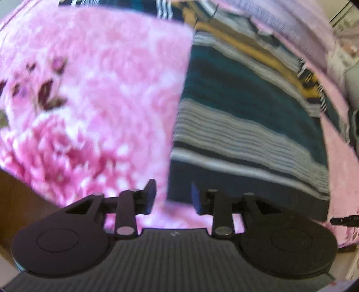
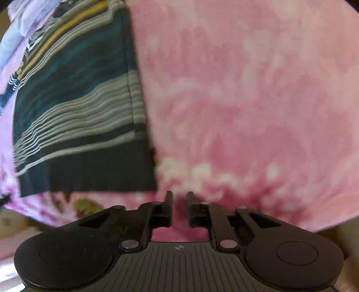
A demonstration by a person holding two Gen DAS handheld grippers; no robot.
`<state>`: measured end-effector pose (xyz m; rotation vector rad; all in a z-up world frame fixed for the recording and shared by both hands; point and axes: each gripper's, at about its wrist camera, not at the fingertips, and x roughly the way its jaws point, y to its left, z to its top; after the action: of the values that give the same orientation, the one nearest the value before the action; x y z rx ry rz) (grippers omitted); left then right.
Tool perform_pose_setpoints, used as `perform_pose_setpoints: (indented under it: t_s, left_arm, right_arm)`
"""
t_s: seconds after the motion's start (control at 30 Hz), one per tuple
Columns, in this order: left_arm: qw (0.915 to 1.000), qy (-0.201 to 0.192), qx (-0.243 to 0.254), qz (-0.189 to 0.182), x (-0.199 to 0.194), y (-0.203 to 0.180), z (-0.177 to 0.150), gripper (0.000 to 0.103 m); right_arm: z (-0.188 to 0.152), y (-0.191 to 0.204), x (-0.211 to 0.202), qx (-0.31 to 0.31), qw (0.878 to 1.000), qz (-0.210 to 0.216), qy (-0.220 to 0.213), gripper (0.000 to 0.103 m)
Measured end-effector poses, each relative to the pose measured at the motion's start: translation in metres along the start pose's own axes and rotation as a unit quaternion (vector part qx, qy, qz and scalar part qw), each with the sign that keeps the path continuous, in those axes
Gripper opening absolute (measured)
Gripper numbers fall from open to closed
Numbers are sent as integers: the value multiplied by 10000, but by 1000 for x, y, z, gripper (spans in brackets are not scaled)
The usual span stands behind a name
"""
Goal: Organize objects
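Observation:
A folded striped cloth in teal, grey, dark and mustard bands (image 1: 242,125) lies on a pink flowered bedspread (image 1: 94,89). My left gripper (image 1: 172,195) is open and empty, low over the cloth's near left corner. In the right wrist view the same striped cloth (image 2: 76,112) lies at the left and the pink bedspread (image 2: 246,101) fills the rest. My right gripper (image 2: 179,203) has a narrow gap between its jaws, with nothing between them, just right of the cloth's near right corner. Both views are blurred.
A pale lilac fabric (image 1: 280,20) is bunched along the far side of the bed. The bed's near edge drops to a brown surface (image 1: 20,202) at the lower left. A black cable end (image 1: 345,220) shows at the right.

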<state>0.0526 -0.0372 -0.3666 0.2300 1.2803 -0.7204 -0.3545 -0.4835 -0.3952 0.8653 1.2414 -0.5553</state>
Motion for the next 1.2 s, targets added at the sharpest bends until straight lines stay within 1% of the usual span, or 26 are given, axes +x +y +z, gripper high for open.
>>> perform_pose_setpoints:
  t_s: [0.03, 0.07, 0.13, 0.17, 0.2, 0.23, 0.27, 0.3, 0.33, 0.4, 0.47, 0.57, 0.6, 0.67, 0.77, 0.83, 0.87, 0.9, 0.93, 0.97, 1.03, 1.07, 1.1, 1.13, 1.17, 1.2]
  left_arm:
    - [9999, -85, 65, -29, 2, -4, 6, 41]
    - [9998, -142, 134, -57, 6, -9, 11, 48]
    - [9995, -189, 238, -91, 24, -19, 20, 48]
    - [9994, -177, 297, -84, 33, -20, 22, 48]
    - [9993, -88, 366, 12, 42, -20, 20, 47]
    - [9989, 89, 441, 139, 50, -19, 18, 47]
    - [9982, 245, 502, 230, 55, -19, 17, 44]
    - [9977, 304, 542, 285, 55, -16, 14, 42]
    - [9978, 264, 515, 337, 50, -11, 12, 42]
    - [9986, 17, 285, 451, 35, 7, 19, 42]
    - [9976, -318, -61, 609, 22, 34, 37, 42]
    - [9898, -890, -701, 860, 16, 83, 88, 43]
    - [9856, -1066, -919, 932, 19, 100, 110, 43]
    - [9760, -1453, -1342, 912, 24, 132, 156, 44]
    - [9575, -1930, -1979, 828, 42, 177, 227, 47]
    - [9459, -2122, -2329, 770, 53, 203, 269, 52]
    - [9384, -2205, -2566, 710, 62, 217, 290, 55]
    - [9314, -2258, -2778, 664, 69, 227, 303, 56]
    - [9222, -2308, -3049, 582, 76, 240, 316, 57]
    - [9119, -2336, -3336, 497, 86, 251, 327, 61]
    - [8935, -2314, -3820, 462, 104, 269, 338, 62]
    - [8862, -2287, -4003, 465, 113, 276, 342, 57]
    - [8837, -2300, -4045, 499, 118, 280, 344, 39]
    - [8878, -2352, -3904, 634, 120, 280, 347, 22]
    - [8991, -2341, -3617, 766, 120, 278, 352, 7]
    - [9052, -2389, -3388, 940, 116, 276, 353, 6]
  right_arm:
    - [6, 6, -3, -69, 9997, 32, -211, 16]
    - [13, 14, -4, -131, 9992, 98, -365, 18]
    - [23, 25, 1, -241, 9973, 249, -648, 19]
    - [26, 32, 8, -312, 9966, 338, -683, 20]
    - [26, 37, 17, -369, 9971, 328, -585, 20]
    - [28, 44, 27, -386, 9984, 84, -398, 20]
    - [27, 47, 34, -399, 9986, -157, -318, 20]
    - [26, 48, 36, -401, 9984, -264, -284, 20]
    - [26, 49, 34, -341, 9986, -292, -264, 20]
    - [29, 51, 29, -119, 9990, -363, -210, 21]
    - [36, 55, 27, 28, 9988, -429, -217, 21]
    - [48, 71, 29, 181, 9976, -613, -273, 21]
    - [54, 71, 26, 237, 9972, -645, -302, 21]
    - [63, 87, 31, 330, 9964, -702, -330, 21]
    - [68, 116, 37, 294, 9954, -822, -389, 22]
    - [70, 135, 45, 202, 9954, -874, -350, 22]
    - [71, 145, 50, 153, 9954, -897, -313, 22]
    - [72, 154, 55, 96, 9953, -922, -272, 22]
    - [72, 162, 60, 39, 9952, -950, -226, 22]
    - [73, 169, 66, -7, 9950, -984, -188, 22]
    - [73, 182, 75, -87, 9940, -1081, -124, 22]
    - [74, 187, 78, -110, 9937, -1109, -88, 22]
    - [75, 190, 81, -125, 9936, -1125, -58, 22]
    - [76, 193, 83, -138, 9932, -1152, -34, 22]
    - [77, 195, 84, -146, 9929, -1184, -24, 22]
    - [79, 196, 85, -141, 9927, -1200, -26, 22]
